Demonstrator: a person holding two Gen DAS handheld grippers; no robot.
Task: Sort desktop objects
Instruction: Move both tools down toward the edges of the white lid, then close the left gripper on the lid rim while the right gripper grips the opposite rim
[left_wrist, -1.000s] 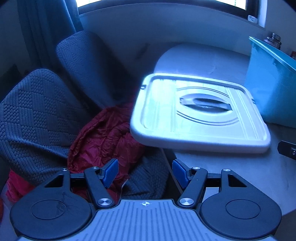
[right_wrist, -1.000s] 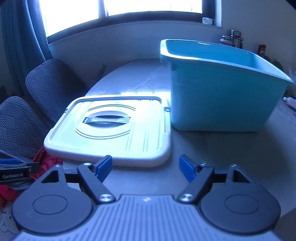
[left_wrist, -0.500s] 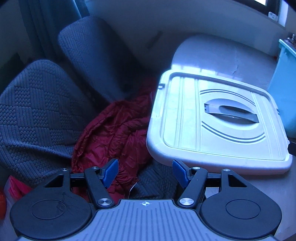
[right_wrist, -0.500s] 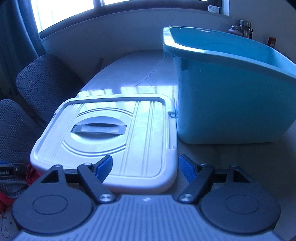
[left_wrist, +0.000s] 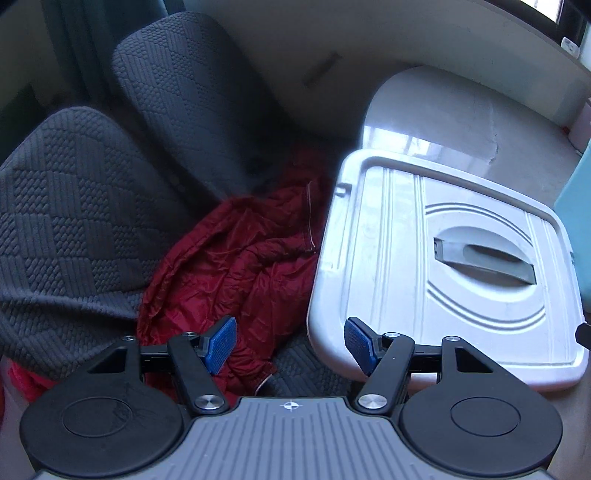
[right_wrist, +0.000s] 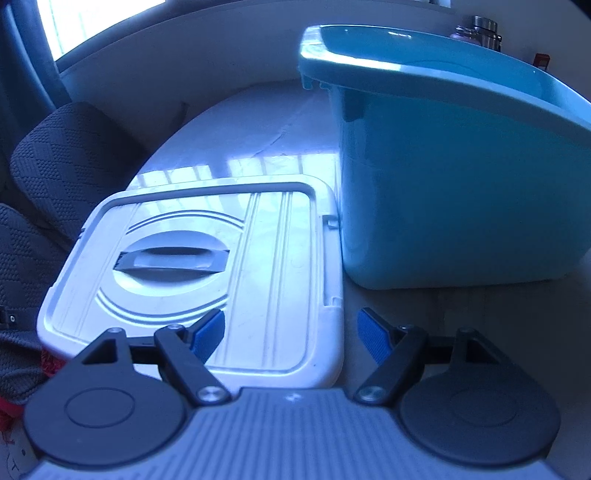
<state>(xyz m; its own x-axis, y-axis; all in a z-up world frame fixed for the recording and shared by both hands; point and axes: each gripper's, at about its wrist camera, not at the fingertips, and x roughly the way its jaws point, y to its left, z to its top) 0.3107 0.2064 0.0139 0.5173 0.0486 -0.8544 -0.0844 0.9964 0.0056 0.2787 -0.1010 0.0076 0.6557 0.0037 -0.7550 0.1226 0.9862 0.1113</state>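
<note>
A white box lid (left_wrist: 436, 266) with a grey recessed handle (left_wrist: 484, 258) lies flat on the pale table, its left part overhanging the table edge. It also shows in the right wrist view (right_wrist: 207, 273). A teal plastic tub (right_wrist: 454, 177) stands upright just right of the lid. My left gripper (left_wrist: 290, 343) is open and empty at the lid's near left corner, its right fingertip (left_wrist: 360, 345) at the lid's rim. My right gripper (right_wrist: 291, 334) is open and empty over the lid's near right corner.
Two dark knitted chair backs (left_wrist: 70, 221) stand left of the table, with a red quilted jacket (left_wrist: 240, 266) on the seat. The table (left_wrist: 461, 114) curves off toward a wall and window. A metal flask (right_wrist: 480, 27) stands behind the tub.
Both grippers have moved forward and down toward the lid, which now looks larger and closer. The left view has swung so that the lid sits further right. Jaws stay open.
</note>
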